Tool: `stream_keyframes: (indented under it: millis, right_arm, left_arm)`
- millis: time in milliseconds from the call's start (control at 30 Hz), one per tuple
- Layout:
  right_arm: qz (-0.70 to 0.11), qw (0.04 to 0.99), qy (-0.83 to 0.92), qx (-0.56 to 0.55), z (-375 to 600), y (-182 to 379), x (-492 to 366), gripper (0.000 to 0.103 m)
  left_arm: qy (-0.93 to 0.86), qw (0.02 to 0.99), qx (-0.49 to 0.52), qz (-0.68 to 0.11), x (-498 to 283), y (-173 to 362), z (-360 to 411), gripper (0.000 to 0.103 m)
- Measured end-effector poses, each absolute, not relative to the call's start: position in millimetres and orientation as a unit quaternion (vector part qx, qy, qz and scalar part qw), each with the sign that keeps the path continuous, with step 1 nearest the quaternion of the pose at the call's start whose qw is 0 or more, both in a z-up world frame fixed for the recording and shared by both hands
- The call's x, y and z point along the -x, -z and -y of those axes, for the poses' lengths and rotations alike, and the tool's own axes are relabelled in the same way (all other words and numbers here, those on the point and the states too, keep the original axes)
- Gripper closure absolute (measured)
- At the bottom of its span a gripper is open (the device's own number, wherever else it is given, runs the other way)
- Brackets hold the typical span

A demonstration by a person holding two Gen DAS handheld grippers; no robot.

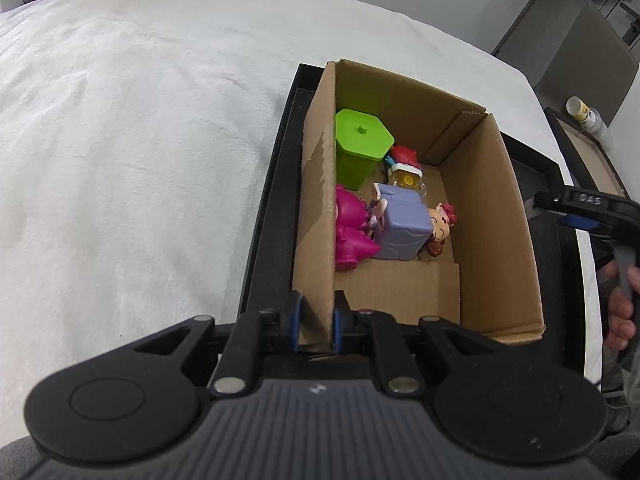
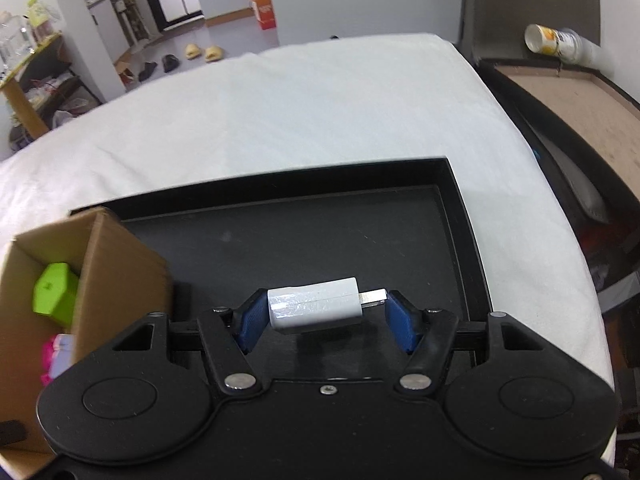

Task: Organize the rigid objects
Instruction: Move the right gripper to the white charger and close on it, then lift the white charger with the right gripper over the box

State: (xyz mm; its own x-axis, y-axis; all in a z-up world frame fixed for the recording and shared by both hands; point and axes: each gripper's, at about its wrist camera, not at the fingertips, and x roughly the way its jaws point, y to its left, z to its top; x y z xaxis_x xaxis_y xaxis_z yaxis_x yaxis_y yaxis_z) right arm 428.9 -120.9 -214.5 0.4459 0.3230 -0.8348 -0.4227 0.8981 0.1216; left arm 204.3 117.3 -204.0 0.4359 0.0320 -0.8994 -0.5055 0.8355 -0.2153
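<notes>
On the white bed [image 1: 140,140] sits a black tray [image 2: 460,216], and a cardboard box [image 1: 492,208] stands in the tray's left part. Clamped on the box's near left wall, the left gripper [image 1: 316,320] has its blue pads pressed against either side of the cardboard. Inside the box a green lidded container [image 1: 362,140] stands at the far left corner; just in front of it lie a small red-topped figure [image 1: 404,156] and a yellow-and-white toy [image 1: 406,178]. Nearer still, a pink toy [image 1: 352,228] lies against the left wall, touching a lilac block [image 1: 400,228], with a small doll figure [image 1: 440,224] on the block's right side.

Over the bare right part of the tray, the right gripper [image 2: 326,314] has a white USB adapter [image 2: 316,308] lying crosswise between its blue fingers. The left pad touches the adapter's white body and the right pad sits at the tip of the metal plug; whether it presses there I cannot tell. A person's hand [image 1: 620,308] holds this gripper at the box's right. Beyond the bed, a cup [image 2: 556,42] lies on its side on a side table.
</notes>
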Motion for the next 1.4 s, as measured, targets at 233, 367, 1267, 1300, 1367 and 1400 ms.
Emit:
stream_keyframes:
  millis: [233, 367, 1267, 1300, 1367, 1400]
  right_arm:
    - [-0.467, 0.846, -0.251, 0.054, 122, 196, -421, 0.042]
    - [-0.459, 0.846, -0.266, 0.049, 123, 184, -417, 0.042]
    - [-0.387, 0.848, -0.361, 0.015, 113, 115, -383, 0.042]
    - [-0.386, 0.846, -0.368, 0.011, 111, 113, -381, 0.042]
    - [-0.378, 0.845, -0.379, 0.011, 107, 109, -378, 0.042]
    - [-0.376, 0.843, -0.384, 0.01, 104, 107, -376, 0.042]
  left_arm:
    - [-0.177, 0.813, 0.226, -0.507, -206, 202, -113, 0.089]
    - [-0.183, 0.812, 0.226, -0.506, -205, 202, -112, 0.089]
    - [-0.186, 0.812, 0.218, -0.508, -206, 200, -109, 0.089]
    - [-0.186, 0.812, 0.218, -0.508, -206, 200, -108, 0.089]
    - [-0.184, 0.813, 0.218, -0.508, -205, 200, -109, 0.089]
    - [-0.184, 0.813, 0.219, -0.507, -205, 199, -109, 0.089]
